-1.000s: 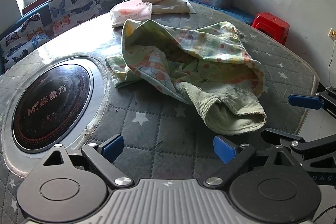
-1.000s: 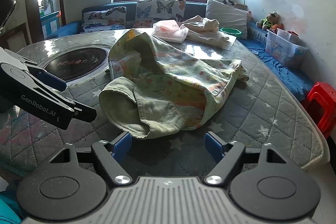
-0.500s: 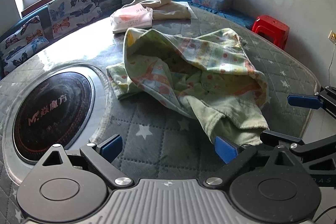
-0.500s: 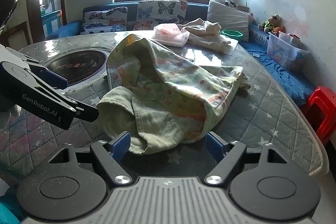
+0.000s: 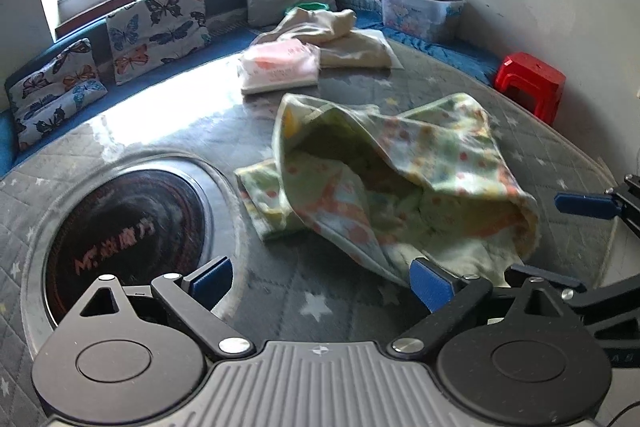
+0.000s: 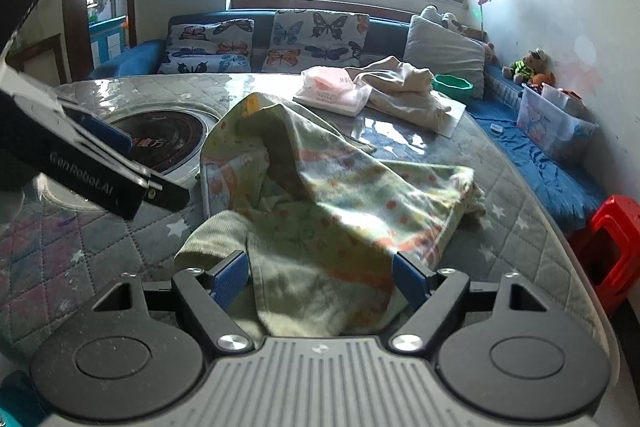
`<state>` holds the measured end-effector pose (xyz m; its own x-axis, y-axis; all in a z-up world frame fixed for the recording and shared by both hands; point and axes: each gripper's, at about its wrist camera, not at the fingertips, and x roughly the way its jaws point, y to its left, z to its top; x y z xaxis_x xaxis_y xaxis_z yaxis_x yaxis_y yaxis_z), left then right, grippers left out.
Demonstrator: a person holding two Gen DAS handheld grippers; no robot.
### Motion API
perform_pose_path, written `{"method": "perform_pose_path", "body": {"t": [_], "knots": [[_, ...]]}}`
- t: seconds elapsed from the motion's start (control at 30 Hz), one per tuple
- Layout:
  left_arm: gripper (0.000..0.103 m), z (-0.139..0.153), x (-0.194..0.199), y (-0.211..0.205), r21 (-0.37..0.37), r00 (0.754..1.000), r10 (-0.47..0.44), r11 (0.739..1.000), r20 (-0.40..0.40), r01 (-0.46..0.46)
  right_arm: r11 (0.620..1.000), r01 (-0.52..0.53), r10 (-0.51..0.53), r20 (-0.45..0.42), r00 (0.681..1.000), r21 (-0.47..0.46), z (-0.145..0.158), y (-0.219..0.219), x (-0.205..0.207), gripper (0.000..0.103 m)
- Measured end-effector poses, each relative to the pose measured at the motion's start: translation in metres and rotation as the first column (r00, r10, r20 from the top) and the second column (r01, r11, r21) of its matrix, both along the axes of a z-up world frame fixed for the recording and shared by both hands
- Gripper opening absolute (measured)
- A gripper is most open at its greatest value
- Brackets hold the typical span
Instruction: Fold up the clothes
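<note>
That crumpled printed garment (image 6: 340, 211) near the desk's (image 5: 168, 143) front edge looks soft and floppy, so both open, empty tools, left (image 5: 320, 281) and right (image 6: 320, 277), should pinch its ribbed hem.

Soft printed cloth garment (image 5: 404, 163), ribbed at its green hem. Quilted matt table cover (image 5: 320, 299) under a glossy film. Glossy black hob (image 5: 124, 227). Shiny red plastic stool (image 5: 530, 77).

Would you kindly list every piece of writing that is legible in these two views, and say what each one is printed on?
"GenRobot.AI": white lettering on the left gripper, seen in the right wrist view.
"M" followed by characters too blurred to read: on the dark round cooktop.
Print on the pink packet: too small to read.
</note>
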<state>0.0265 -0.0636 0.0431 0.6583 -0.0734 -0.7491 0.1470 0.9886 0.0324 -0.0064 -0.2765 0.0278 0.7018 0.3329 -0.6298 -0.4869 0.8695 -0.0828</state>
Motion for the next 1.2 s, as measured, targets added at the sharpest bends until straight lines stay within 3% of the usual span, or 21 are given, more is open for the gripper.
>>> {"method": "perform_pose_path", "body": {"t": [0.27,0.37,0.67,0.77,0.97,1.07,1.13,1.2], "knots": [[0.103,0.004,0.029,0.011,0.008,1.0,0.016,1.0,0.022,-0.017,0.999,-0.031,0.032,0.02,0.999,-0.009,-0.002,0.025,0.041,0.086],[0.103,0.002,0.04,0.014,0.004,0.999,0.026,1.0,0.02,-0.026,0.999,-0.052,0.052,0.035,0.998,-0.016,-0.005,0.034,0.055,0.098],[0.103,-0.002,0.065,0.028,-0.015,0.998,0.062,0.998,0.015,-0.062,0.997,-0.078,0.079,0.049,0.996,-0.028,-0.007,0.054,0.095,0.094],[0.103,-0.004,0.07,0.032,-0.02,0.997,0.07,0.997,0.012,-0.07,0.996,-0.085,0.087,0.044,0.995,-0.035,-0.007,0.06,0.108,0.088],[0.103,-0.007,0.074,0.037,-0.025,0.997,0.074,0.997,0.005,-0.074,0.994,-0.099,0.1,0.025,0.995,-0.056,-0.014,0.074,0.124,0.066],[0.103,-0.008,0.076,0.037,-0.025,0.997,0.074,0.997,0.0,-0.074,0.992,-0.109,0.109,0.004,0.994,-0.059,-0.021,0.079,0.13,0.046],[0.103,-0.009,0.078,0.038,-0.021,0.997,0.073,0.997,-0.001,-0.073,0.993,-0.103,0.103,-0.005,0.995,-0.05,-0.024,0.08,0.133,0.019],[0.103,-0.008,0.079,0.038,-0.02,0.998,0.07,0.997,0.002,-0.07,0.995,-0.088,0.088,-0.001,0.996,-0.038,-0.024,0.077,0.134,0.011]]}}
